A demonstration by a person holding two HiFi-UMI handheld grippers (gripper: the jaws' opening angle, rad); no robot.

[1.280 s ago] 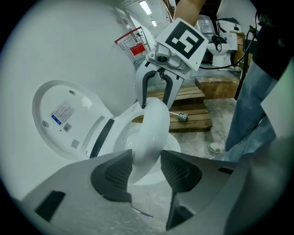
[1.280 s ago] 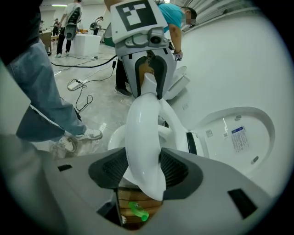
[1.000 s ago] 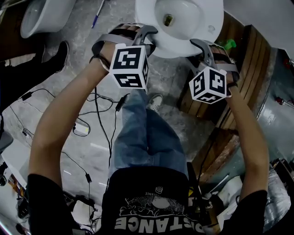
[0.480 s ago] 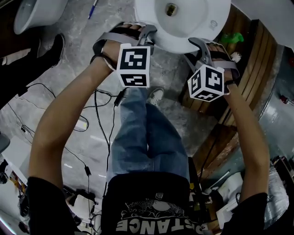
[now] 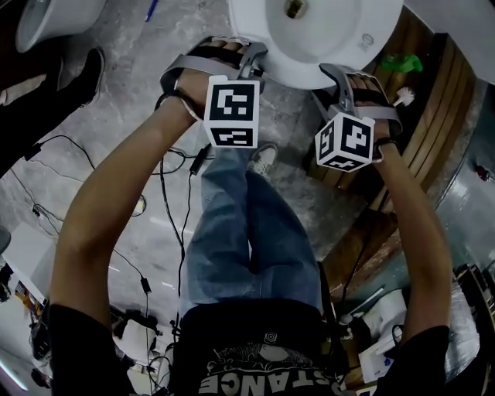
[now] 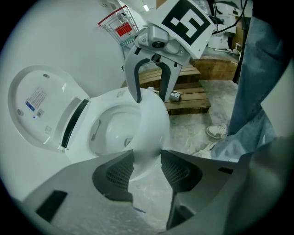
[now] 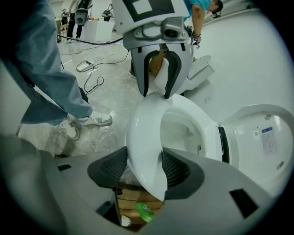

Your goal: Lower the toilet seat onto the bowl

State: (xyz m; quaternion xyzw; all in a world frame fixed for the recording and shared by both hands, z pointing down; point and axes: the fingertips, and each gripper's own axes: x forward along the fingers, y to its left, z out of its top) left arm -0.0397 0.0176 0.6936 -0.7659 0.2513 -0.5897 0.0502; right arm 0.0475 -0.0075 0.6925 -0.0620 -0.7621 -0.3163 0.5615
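Grey stone floor (image 5: 116,116) fills most of the head view, with black cables (image 5: 166,193) trailing over it and a wooden pallet (image 5: 433,116) at the right. The white toilet bowl (image 5: 309,66) stands at the top of that view, just ahead of the person's jeans-clad legs (image 5: 247,232). Its lid (image 7: 264,137) is tipped back and open, its inner face and label toward the camera. The toilet seat (image 7: 142,133) lies low over the bowl's mouth, roughly level with the rim. Whether it rests fully on the porcelain I cannot tell. Both tools are on the seat, one at each side of its front curve, so each shows in the other's view. The right tool (image 7: 144,170) has its jaws drawn in partway onto the seat's rim — the white band fills the gap and meets both ribbed pads. The left tool (image 6: 143,167) stands at much the same narrow opening, with the seat's rim caught between the tips of its pads and bare floor showing below. A second toilet (image 5: 46,23) sits at the head view's top left corner, well apart from the first. A red wire basket (image 6: 121,25) stands behind the pallet in the left gripper view. A pale shoe (image 5: 264,158) is planted near the bowl's foot. Smallest are a green object (image 7: 147,212) on the pallet below the right tool and a blue pen (image 5: 149,9) on the floor.
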